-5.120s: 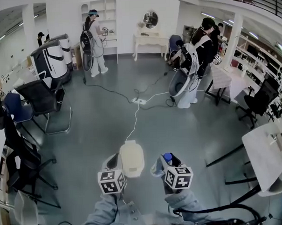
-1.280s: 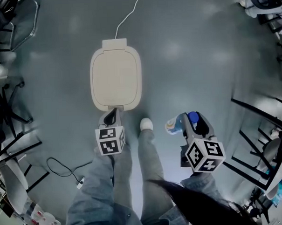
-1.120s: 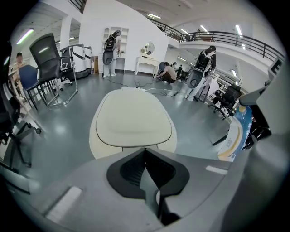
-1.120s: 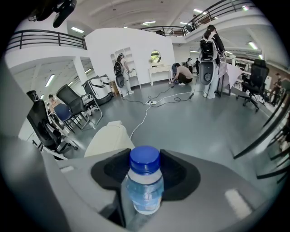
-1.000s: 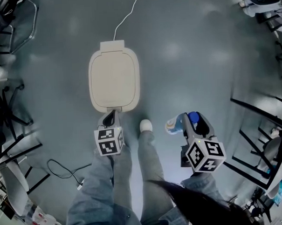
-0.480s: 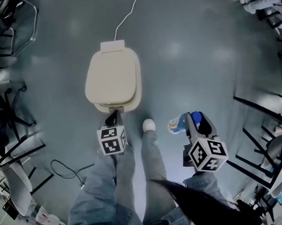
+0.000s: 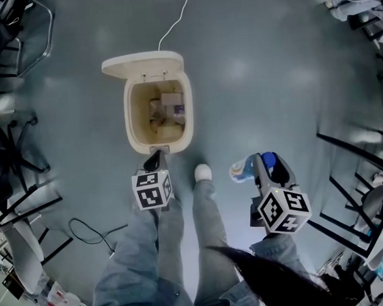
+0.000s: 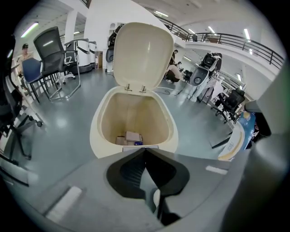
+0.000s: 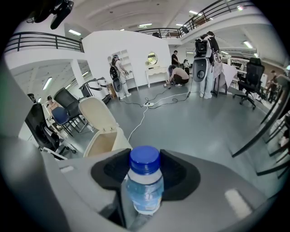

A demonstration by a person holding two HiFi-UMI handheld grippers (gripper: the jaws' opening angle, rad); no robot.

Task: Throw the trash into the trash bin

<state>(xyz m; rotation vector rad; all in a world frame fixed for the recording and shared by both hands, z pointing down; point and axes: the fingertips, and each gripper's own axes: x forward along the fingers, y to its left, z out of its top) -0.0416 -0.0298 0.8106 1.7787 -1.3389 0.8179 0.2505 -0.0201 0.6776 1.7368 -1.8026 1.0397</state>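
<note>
The cream trash bin [image 7: 135,143] stands on the floor with its lid [image 7: 142,61] swung up; small boxes [image 7: 167,106] lie inside. My left gripper [image 7: 154,160] hovers at the bin's near rim, jaws shut with nothing between them. From the left gripper view the bin [image 8: 96,136] and raised lid [image 8: 142,54] sit straight ahead of the left gripper [image 8: 145,152]. My right gripper [image 7: 265,166] is off to the bin's right, shut on a clear water bottle [image 7: 243,170] with a blue cap. The right gripper [image 9: 145,158] grips that bottle [image 9: 144,186] upright, and the bin [image 9: 105,140] is at its left.
A white cable [image 7: 173,20] runs away from the bin's back. Black chairs [image 7: 9,36] stand at the left and dark table legs [image 7: 351,174] at the right. A black cord [image 7: 87,226] lies near my left leg. My white shoe [image 7: 202,173] is beside the bin.
The bin's lid went from shut flat, to tilting half a second ago, to fully raised now, showing the boxes inside. Both grippers kept their places.
</note>
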